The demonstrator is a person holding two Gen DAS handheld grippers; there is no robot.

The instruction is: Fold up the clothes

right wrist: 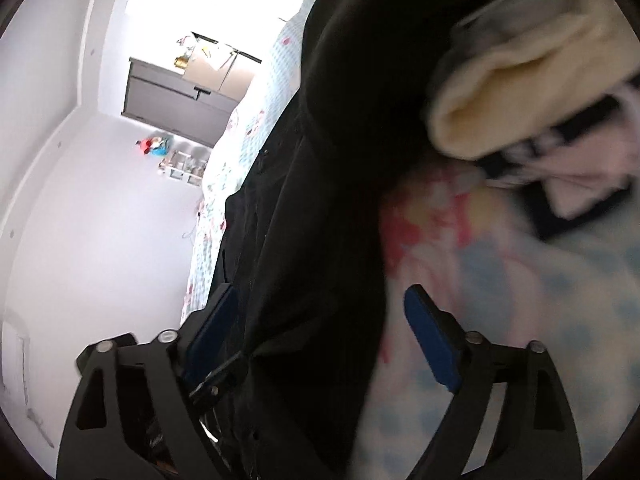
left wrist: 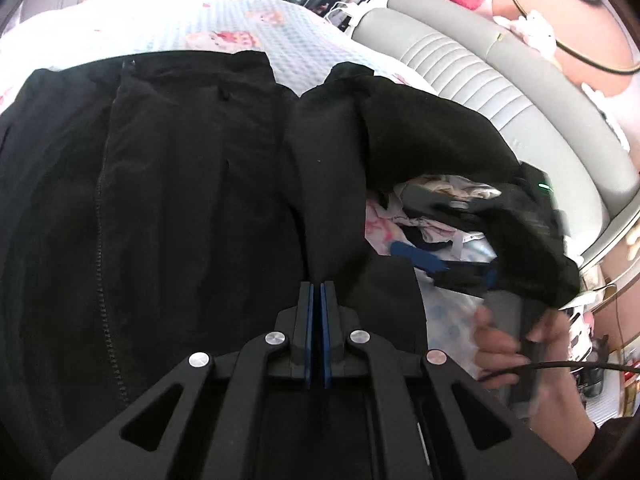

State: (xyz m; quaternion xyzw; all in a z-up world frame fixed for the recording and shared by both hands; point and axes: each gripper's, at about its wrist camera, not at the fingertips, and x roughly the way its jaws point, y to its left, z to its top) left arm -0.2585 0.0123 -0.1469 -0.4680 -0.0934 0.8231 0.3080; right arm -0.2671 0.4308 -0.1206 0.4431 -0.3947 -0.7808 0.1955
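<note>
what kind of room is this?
Probably a bedroom: black jacket spread on a bed's printed quilt, padded grey headboard beside it, more clothes piled nearby.

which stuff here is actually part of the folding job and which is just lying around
In the job:
- black zip-up jacket
- left gripper, shut
- right gripper, open around the jacket's fabric

Lying about:
- pile of pale clothes
- cream fleece garment
- patterned quilted bedspread
- grey padded headboard
</note>
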